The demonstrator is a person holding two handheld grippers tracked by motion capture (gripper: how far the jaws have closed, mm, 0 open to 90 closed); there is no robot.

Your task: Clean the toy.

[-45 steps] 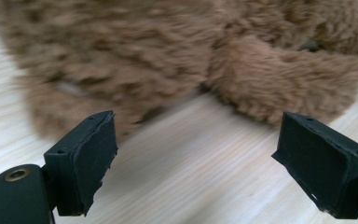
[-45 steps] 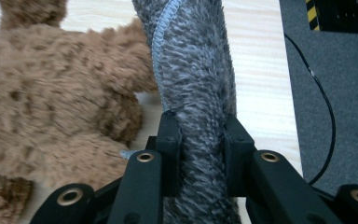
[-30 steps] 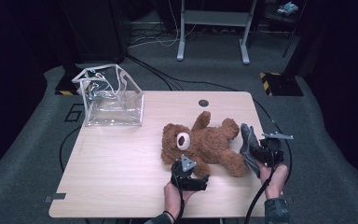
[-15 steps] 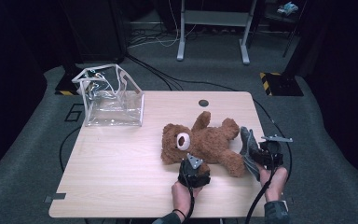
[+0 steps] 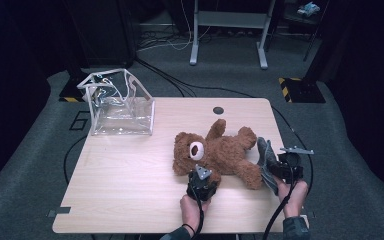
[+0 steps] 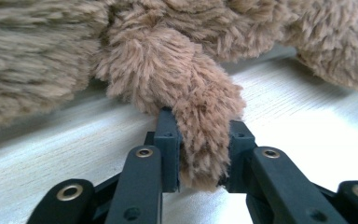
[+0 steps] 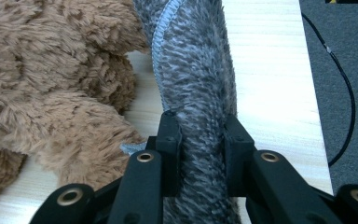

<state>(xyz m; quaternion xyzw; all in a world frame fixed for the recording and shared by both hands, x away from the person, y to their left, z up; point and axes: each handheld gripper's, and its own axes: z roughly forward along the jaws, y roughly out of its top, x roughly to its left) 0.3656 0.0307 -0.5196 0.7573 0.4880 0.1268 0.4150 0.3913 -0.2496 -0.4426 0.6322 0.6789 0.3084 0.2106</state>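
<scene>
One clear bag (image 5: 117, 107) well apart from bear (image 5: 225, 152)

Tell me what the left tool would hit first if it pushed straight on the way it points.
The left tool, already clamped on the teddy bear's paw, would likely press next into the bear's body, close behind.

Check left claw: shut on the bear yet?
Shut: left claw has just been closing, its pads pressing the teddy bear's arm.
</scene>
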